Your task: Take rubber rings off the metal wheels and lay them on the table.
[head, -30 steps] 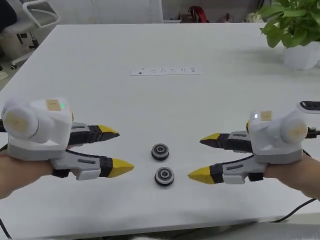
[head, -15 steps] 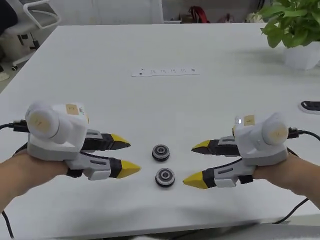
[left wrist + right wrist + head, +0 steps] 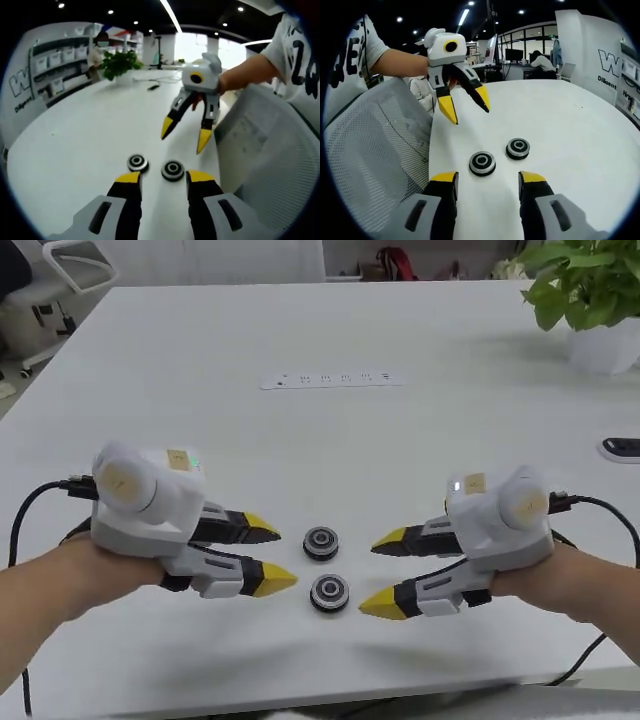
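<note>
Wheels: two small metal wheels lie flat on the tabletop [image 3: 200, 360], near its front edge, close together but apart.
Far wheel [image 3: 321, 543]: lies just beyond the other, seen from the person.
Near wheel [image 3: 330, 592]: lies nearer the person and a touch to the right.
Rings [image 3: 471, 163]: a dark band sits around the rim of each wheel; both are on their wheels.
Left tongs [image 3: 280, 557]: jaws spread apart, holding nothing; the yellow tips point right at the wheels from just beside them, touching neither. In the left gripper view both wheels lie just ahead of the tips.
Right tongs [image 3: 372, 575]: jaws likewise spread and empty; the tips point left at the wheels, near them but apart. In the right gripper view the near wheel lies just ahead of the gap, toward the left jaw, and the far wheel beyond the right jaw.
Between the tongs: the two pairs face each other across the wheels.
Hands: a left hand [image 3: 70, 580] and a right hand [image 3: 565, 580] grip the tongs' bodies; a cable trails from each.
Socket strip [image 3: 330, 381]: lies flat on the tabletop, well beyond the wheels.
Plant [image 3: 580, 280]: stands in a white pot at the far right corner.
Chair [image 3: 70, 270]: stands off the far left corner.
</note>
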Demonstrator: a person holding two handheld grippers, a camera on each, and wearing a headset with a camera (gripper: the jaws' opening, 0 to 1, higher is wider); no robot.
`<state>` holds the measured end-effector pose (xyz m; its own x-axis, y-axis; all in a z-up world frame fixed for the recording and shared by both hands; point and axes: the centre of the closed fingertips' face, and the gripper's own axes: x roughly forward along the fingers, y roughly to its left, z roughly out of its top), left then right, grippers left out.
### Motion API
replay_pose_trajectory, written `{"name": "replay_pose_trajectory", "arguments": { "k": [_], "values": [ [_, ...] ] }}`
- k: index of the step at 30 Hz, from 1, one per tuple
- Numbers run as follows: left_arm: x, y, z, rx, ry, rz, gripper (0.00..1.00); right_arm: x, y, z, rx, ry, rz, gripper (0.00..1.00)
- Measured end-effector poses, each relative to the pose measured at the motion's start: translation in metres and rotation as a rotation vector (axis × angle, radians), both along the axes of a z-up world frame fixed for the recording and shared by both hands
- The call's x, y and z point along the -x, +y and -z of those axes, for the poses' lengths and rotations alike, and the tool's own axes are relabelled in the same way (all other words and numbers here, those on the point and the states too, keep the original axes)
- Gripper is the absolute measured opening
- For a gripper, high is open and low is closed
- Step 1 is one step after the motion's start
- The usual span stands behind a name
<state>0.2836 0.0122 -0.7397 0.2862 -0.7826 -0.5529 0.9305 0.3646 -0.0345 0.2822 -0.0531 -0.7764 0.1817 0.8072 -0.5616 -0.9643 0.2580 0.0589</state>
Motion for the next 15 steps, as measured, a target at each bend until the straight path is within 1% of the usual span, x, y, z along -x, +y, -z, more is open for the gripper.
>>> {"name": "replay_pose_trajectory", "arguments": {
  "k": [5, 10, 15],
  "values": [
    [-0.002, -0.004, 0.008, -0.011, 0.016, 0.007, 0.35, 0.000, 0.002, 0.005, 0.008, 0.014, -0.009, 0.44],
    [0.001, -0.010, 0.016, -0.028, 0.028, 0.028, 0.35, 0.000, 0.005, 0.009, 0.013, 0.026, -0.021, 0.42],
    [0.004, -0.014, 0.025, -0.045, 0.043, 0.044, 0.34, 0.006, 0.010, 0.015, 0.022, 0.042, -0.042, 0.41]
  ]
}}
